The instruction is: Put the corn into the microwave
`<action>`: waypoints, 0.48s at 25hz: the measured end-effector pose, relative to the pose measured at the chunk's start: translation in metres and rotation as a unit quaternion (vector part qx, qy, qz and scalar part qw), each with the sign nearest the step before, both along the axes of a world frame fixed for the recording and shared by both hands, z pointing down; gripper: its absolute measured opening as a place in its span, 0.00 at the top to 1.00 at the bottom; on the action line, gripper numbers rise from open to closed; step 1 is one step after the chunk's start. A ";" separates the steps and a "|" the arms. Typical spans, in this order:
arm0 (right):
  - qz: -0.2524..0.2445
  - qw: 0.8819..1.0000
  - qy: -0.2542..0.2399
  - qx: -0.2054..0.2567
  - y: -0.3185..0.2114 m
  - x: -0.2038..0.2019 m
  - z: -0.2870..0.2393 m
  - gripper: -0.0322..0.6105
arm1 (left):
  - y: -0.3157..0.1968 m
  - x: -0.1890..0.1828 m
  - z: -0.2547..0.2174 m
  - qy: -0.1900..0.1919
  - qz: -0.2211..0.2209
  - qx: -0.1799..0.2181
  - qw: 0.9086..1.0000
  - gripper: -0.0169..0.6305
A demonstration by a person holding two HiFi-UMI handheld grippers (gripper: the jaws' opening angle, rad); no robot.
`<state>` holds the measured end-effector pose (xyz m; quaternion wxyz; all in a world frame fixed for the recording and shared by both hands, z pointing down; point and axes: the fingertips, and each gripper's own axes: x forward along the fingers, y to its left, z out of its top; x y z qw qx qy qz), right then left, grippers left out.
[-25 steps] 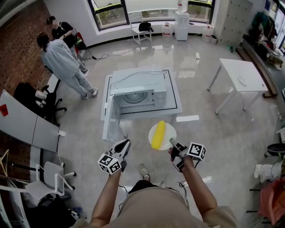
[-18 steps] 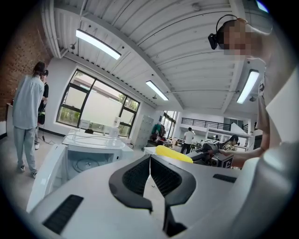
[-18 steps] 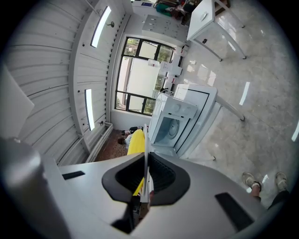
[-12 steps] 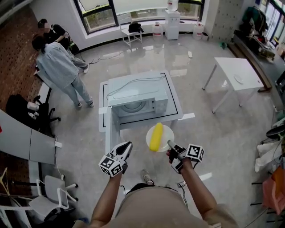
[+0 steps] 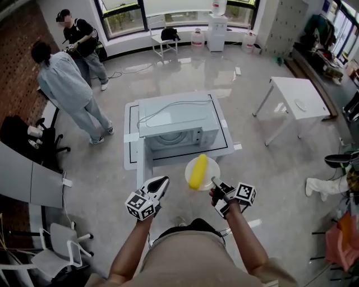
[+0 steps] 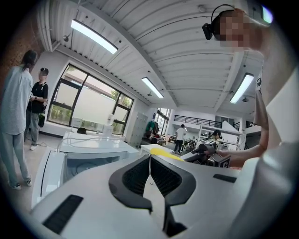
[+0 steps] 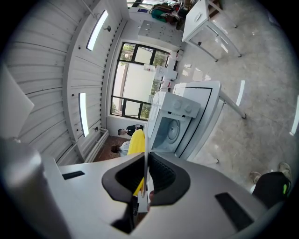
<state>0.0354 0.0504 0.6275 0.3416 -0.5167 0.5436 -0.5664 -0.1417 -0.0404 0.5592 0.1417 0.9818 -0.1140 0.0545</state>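
Microwave door seen open, cavity empty. Corn carried on plate, just short of opening, not yet inside. Plate rim pinched between closed jaws of right gripper. Left gripper closed on nothing. Insertion judged left to do.

Two people stand at the far left of a bright workshop: one in a pale grey top, the other in black nearer the windows. Along the far wall sit a white chair bearing a dark bag, a water dispenser and spare jugs. A white table stands at right, carrying what may be a small dish. A black office chair sits beside the brick wall at left, and a white chair at near left. A cable trails across the glossy grey floor.
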 end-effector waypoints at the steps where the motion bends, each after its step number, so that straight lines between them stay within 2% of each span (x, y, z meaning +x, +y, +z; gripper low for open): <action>1: -0.001 1.000 0.000 -0.003 -0.002 -0.002 0.000 0.92 | -0.002 0.000 0.000 0.001 -0.001 -0.003 1.000 0.96; 8: -0.022 1.000 0.020 -0.010 -0.020 0.000 0.006 0.92 | -0.016 0.000 0.001 0.006 -0.008 -0.012 1.000 0.96; 12: -0.030 0.999 0.003 -0.022 -0.034 0.000 0.010 0.92 | -0.030 0.004 0.001 0.001 -0.018 -0.016 1.000 0.96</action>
